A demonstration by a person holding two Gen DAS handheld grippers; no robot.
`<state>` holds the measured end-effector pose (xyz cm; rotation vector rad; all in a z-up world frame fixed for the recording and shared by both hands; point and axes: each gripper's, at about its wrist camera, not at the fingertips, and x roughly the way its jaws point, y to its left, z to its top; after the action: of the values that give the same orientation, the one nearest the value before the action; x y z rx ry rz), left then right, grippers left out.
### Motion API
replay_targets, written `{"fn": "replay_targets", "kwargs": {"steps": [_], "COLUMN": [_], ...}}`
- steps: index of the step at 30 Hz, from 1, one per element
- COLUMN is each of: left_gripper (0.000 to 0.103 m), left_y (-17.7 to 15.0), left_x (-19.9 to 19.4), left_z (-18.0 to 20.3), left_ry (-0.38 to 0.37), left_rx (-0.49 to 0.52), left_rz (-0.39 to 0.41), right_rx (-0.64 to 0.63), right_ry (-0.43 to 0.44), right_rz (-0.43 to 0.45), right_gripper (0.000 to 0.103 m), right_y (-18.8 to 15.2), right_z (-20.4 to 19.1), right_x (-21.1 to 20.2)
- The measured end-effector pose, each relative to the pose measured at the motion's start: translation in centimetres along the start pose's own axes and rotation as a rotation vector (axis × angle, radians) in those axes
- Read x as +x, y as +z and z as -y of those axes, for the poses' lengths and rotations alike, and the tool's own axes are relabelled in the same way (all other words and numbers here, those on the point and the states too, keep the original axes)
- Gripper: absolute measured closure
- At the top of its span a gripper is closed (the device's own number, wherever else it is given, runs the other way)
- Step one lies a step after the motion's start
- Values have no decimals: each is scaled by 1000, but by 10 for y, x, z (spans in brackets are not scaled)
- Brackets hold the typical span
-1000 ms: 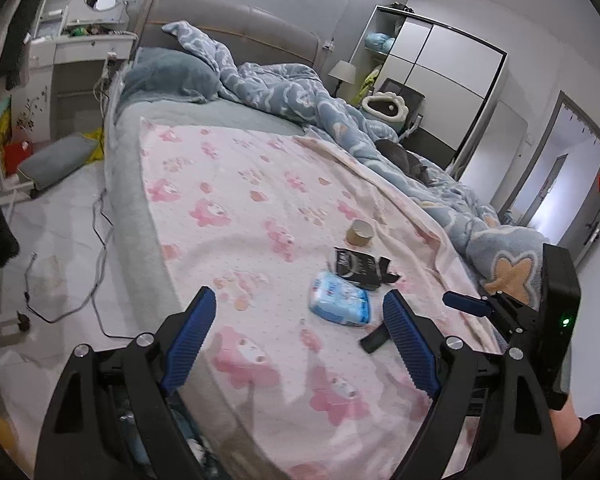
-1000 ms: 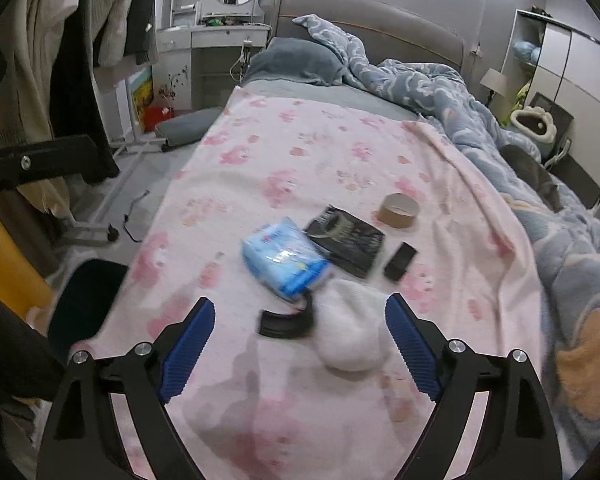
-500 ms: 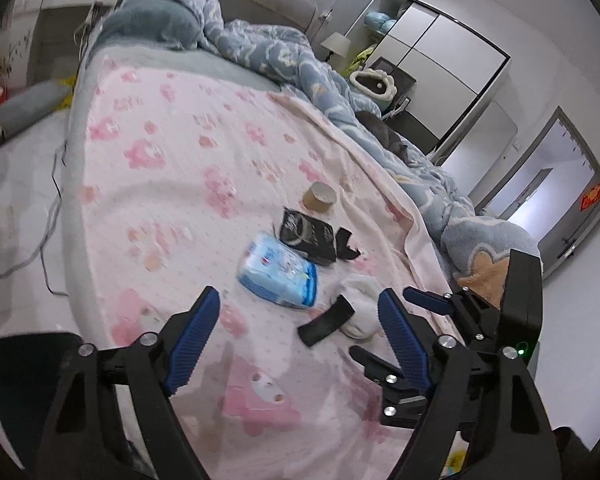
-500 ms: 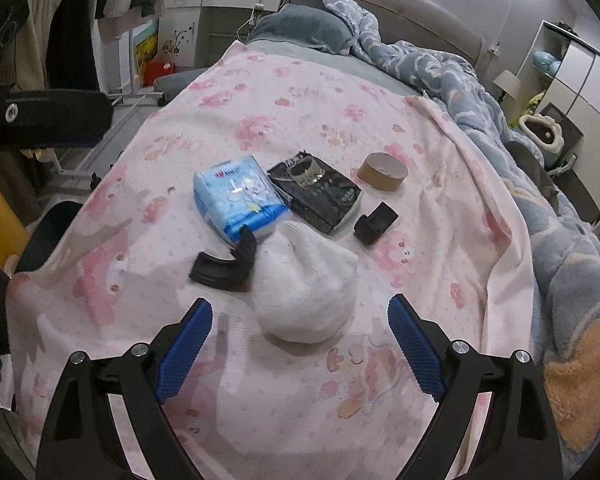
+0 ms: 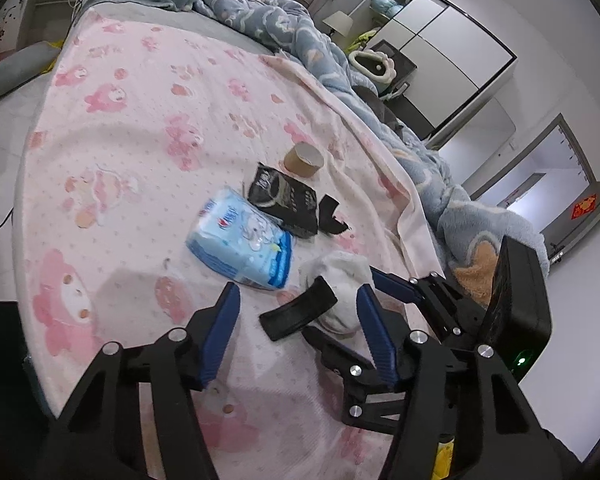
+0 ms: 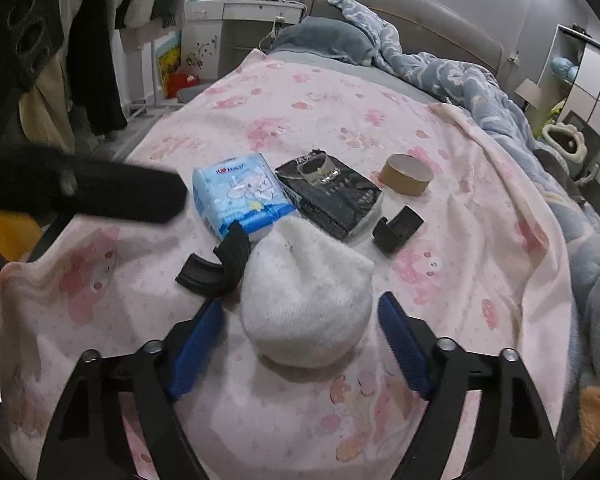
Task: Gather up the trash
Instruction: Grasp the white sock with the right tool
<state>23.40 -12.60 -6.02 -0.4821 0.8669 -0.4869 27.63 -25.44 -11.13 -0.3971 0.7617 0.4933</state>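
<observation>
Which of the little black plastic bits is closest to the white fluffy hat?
The curved black piece, left of the white hat and touching its edge. The other black piece lies apart, beside the black packet.

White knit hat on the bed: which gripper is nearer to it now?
Right. The right gripper straddles the white knit hat, jaws open either side, just closing in, not yet pressing. The left gripper sits beside it, framing the curved black piece instead.
</observation>
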Motion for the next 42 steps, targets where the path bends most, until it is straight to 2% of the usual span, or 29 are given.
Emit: {"fn": "replay_targets", "kwargs": {"steps": [12,16,18,26,35,42], "left_gripper": [57,64,72,91,94,94], "left_y": [-5,-5,-6,-6,1,4], "left_x": [28,32,34,36,21,-4], "left_z": [1,4,4,6,9,19], "left_ry": [-39,-46,-54,-68,-98,-94], "left_rx": [-37,-41,-48,-48,-27,58], "left_rz": [-39,-42,-50,-44,-4,33], "right_rx": [8,9,10,12,18,64], "right_ry": [38,39,40,40,13,-6], "right_rz": [16,18,18,20,4,9], "right_gripper": [44,46,46,48,59,61], "right_y": [-4,-5,-5,-7,-3,2], "right_z": [8,9,10,10,9,13], "right_x": [0,0,-1,-1,-1,-8]}}
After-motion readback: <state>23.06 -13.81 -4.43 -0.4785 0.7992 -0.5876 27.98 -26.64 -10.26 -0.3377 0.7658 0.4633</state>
